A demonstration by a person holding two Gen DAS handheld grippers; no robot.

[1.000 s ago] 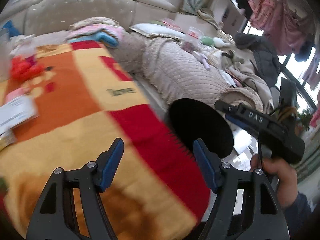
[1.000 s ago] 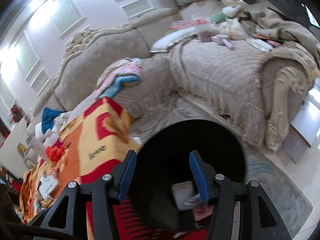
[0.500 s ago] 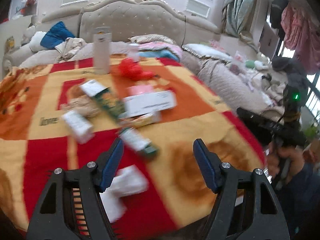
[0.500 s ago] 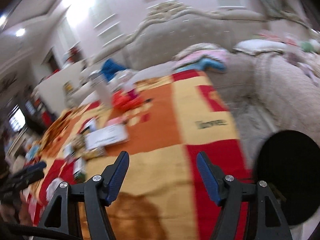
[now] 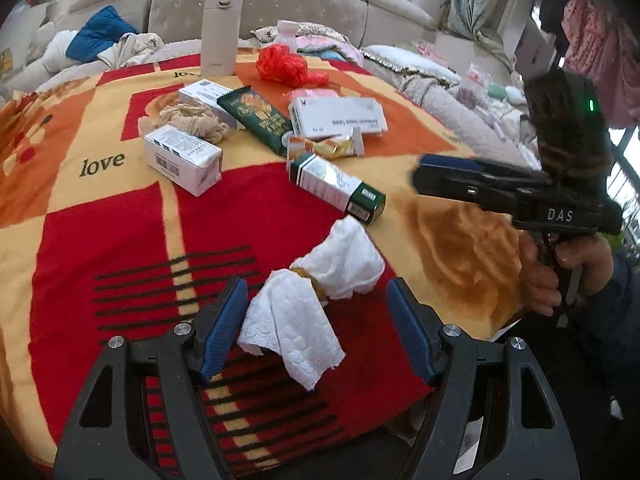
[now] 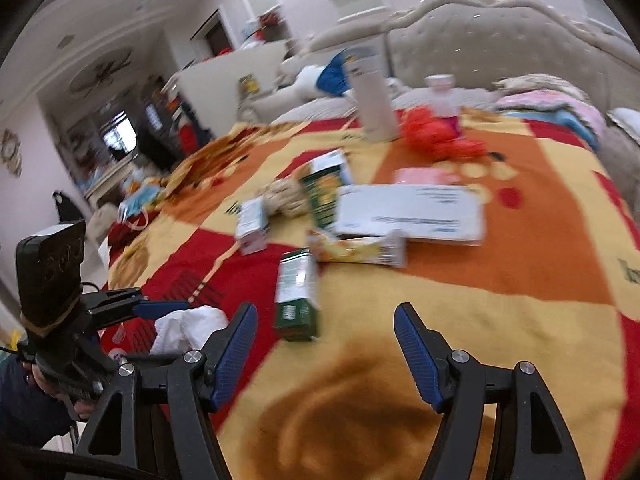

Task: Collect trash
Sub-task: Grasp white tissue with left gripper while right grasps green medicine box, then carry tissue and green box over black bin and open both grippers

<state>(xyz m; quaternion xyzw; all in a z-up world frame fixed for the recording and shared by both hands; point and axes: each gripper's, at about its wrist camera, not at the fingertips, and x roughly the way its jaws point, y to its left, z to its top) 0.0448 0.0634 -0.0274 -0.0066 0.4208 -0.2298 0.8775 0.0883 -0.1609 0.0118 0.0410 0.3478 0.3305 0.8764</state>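
Observation:
Trash lies on a red, orange and yellow blanket point(image 5: 120, 240). My left gripper point(image 5: 316, 320) is open, its blue fingers on either side of a crumpled white tissue point(image 5: 316, 296), not touching it. A green and white box point(image 5: 336, 184) lies just beyond, also in the right wrist view point(image 6: 298, 296). Further back lie a white box point(image 5: 182, 156), a dark green wrapper point(image 5: 260, 118), a crumpled beige paper point(image 5: 188, 118) and a white flat pack point(image 5: 338, 116). My right gripper point(image 6: 326, 344) is open and empty above the blanket, just before the green box.
A tall beige bottle point(image 5: 220, 28) and a red mesh ball point(image 5: 286, 66) stand at the blanket's far edge. A tufted sofa point(image 5: 280, 4) runs behind. The right gripper's body point(image 5: 520, 196) hovers at the blanket's right edge. The blanket's near edge drops off below my left gripper.
Both grippers swung left, away from the black bin and sofa, to face the blanket. My left gripper then came down over the white tissue. Both stay open.

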